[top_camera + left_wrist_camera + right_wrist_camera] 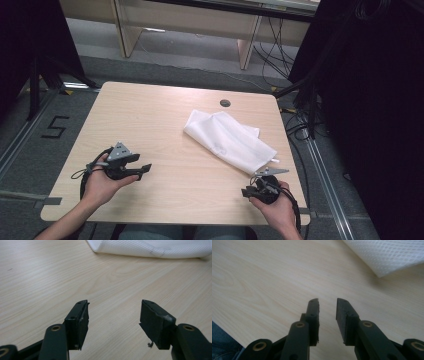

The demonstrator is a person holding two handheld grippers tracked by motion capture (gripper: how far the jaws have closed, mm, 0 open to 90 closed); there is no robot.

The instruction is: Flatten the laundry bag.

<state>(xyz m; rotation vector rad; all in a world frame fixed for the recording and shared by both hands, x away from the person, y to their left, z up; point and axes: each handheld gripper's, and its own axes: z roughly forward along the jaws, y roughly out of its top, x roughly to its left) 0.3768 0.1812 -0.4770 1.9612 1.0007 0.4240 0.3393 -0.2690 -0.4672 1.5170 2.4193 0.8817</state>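
The white cloth (229, 140) lies folded and loose on the right half of the table (150, 130), probably so that both sides can reach its edges. Our right claw (246, 191) waits near its closest corner, spread a little, with nothing between. Our left claw (144, 170) stays well apart, spread wide and empty.

Bare desk (160, 115) lies open between the left gripper (146, 170) and right gripper (246, 192); only the white cloth (230, 140) occupies the far right, near the right gripper.
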